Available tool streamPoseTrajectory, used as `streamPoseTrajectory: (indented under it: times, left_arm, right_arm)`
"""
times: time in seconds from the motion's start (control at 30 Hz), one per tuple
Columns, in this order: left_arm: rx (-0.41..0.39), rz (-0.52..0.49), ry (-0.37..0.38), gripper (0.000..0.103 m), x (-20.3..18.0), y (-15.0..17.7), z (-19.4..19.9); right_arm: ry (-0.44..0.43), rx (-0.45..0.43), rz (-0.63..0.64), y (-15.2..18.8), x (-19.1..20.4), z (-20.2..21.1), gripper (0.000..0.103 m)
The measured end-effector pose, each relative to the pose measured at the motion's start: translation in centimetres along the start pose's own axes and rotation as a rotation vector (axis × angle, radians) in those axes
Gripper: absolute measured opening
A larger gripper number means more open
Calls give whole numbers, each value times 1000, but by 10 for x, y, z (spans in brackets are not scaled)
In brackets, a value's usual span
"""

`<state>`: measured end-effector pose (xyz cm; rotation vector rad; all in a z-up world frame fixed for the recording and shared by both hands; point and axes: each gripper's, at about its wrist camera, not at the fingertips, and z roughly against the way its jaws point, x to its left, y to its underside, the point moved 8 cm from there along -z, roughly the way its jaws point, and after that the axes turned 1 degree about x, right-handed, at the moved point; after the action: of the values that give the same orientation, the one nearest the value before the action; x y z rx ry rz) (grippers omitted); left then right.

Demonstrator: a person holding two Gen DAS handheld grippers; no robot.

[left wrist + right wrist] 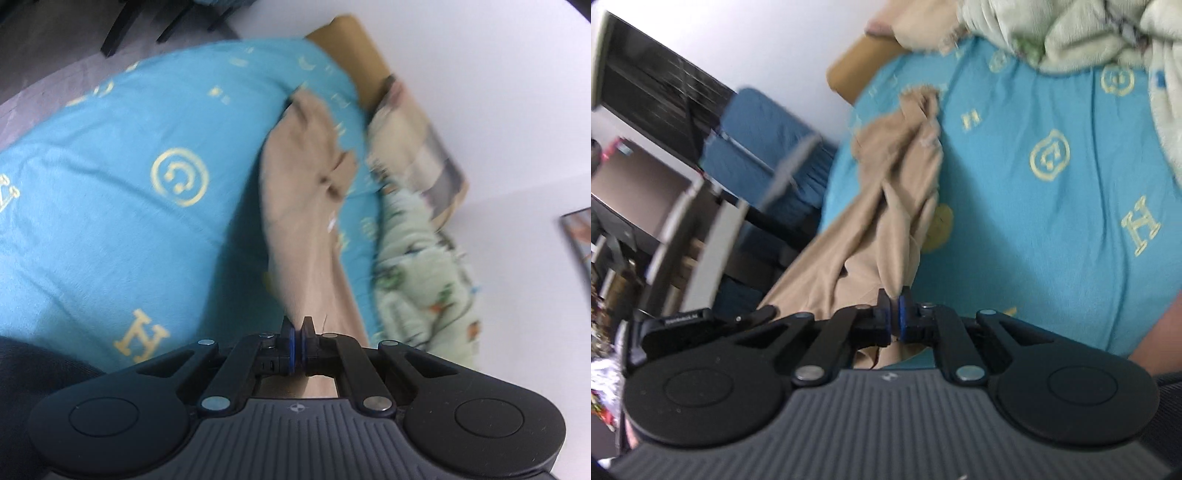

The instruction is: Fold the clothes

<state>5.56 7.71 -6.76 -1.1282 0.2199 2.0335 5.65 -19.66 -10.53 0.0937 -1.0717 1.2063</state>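
Note:
A tan garment (303, 192) hangs bunched over a bed with a turquoise sheet (110, 221) printed with gold marks. My left gripper (297, 325) is shut on one edge of the garment, which stretches away from it toward the far end of the bed. In the right wrist view my right gripper (895, 295) is shut on another part of the same tan garment (886, 206), held above the turquoise sheet (1052, 221). The other gripper (679, 317) shows at the left of that view. Both views are blurred by motion.
A pale green printed blanket (421, 280) lies crumpled along the bed's wall side, also in the right wrist view (1071, 33). A tan headboard (354, 48) stands at the far end. Blue chairs (757, 133) and shelving stand beside the bed.

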Motion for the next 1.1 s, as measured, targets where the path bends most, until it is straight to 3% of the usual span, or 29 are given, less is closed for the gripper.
streamPoseTrajectory:
  times: [0.1, 0.23, 0.5, 0.7, 0.93, 1.1]
  left_arm:
    - [-13, -17, 32, 3, -9, 10, 22]
    - [0, -25, 20, 3, -5, 41, 47]
    - [19, -23, 7, 3, 14, 81, 57]
    - [-30, -37, -8, 3, -1, 50, 46]
    - [-100, -87, -46, 3, -25, -5, 3]
    - [-159, -222, -84, 3, -36, -38, -44]
  right_arm:
    - [-19, -43, 24, -5, 11, 27, 7]
    - [-27, -80, 40, 3, 17, 60, 7]
    - [-47, -115, -19, 22, 8, 87, 7]
    - [-76, -183, -56, 1, 11, 72, 7]
    - [-16, -226, -12, -45, 16, 20, 7]
    - [39, -222, 84, -80, 13, -25, 7]
